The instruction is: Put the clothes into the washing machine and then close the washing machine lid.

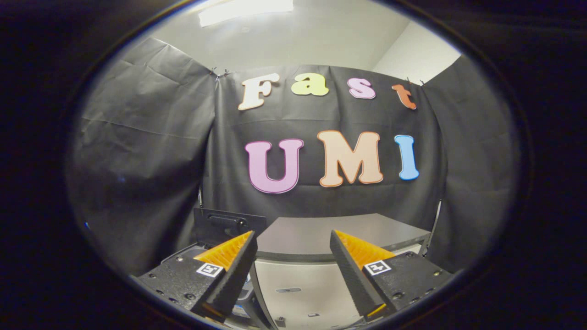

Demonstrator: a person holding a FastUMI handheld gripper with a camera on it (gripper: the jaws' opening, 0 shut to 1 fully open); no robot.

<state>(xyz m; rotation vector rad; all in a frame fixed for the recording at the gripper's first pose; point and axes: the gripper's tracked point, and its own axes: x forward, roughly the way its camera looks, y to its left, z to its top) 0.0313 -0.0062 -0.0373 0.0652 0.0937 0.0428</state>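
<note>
My gripper (292, 233) is open, its two fingers spread wide with nothing between them. It is held above and in front of a white box-like unit (298, 286) with a flat grey top (339, 233); I cannot tell whether this is the washing machine. The gap between the fingers frames the top's near edge and the white front, which carries a small dark slot. A black upright panel (227, 224) with a handle-like bar rises just beyond the left finger (229, 270), partly hidden by it.
Black cloth walls (137, 151) close the booth on the left, back and right, close behind the grey top. A thin pole (433, 224) stands at the back right corner. A pale ceiling with a light lies above.
</note>
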